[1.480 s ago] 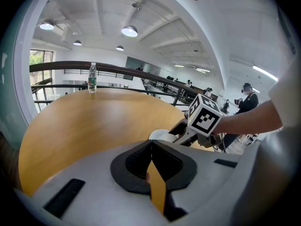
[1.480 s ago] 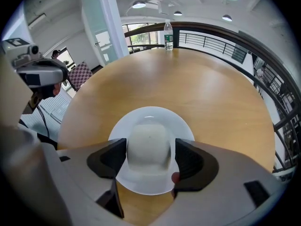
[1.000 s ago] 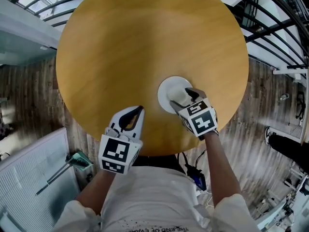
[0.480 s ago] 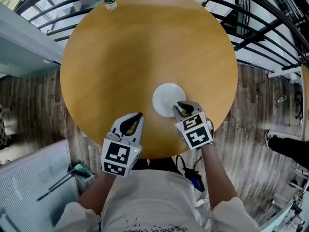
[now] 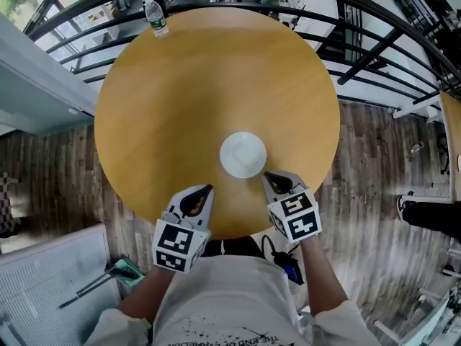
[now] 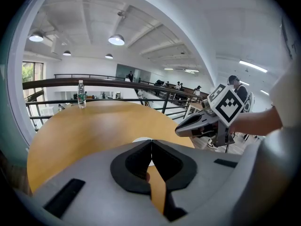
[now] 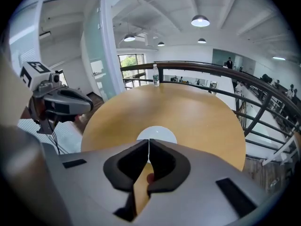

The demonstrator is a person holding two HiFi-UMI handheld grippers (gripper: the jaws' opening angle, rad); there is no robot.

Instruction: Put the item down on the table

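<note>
Now the white plate is lying flat on the table, just ahead of both jaws; the right gripper has just been closing its jaws on nothing, likely because its job is done; the left gripper is resting with jaws pinched together, empty too

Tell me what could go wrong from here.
The right gripper, jaws just closed on nothing, sits close beside the flat white round disc; a stray swing might nudge it. The clear plastic water bottle stands at the far rim of the round wooden table; a jolt could topple it off.
</note>
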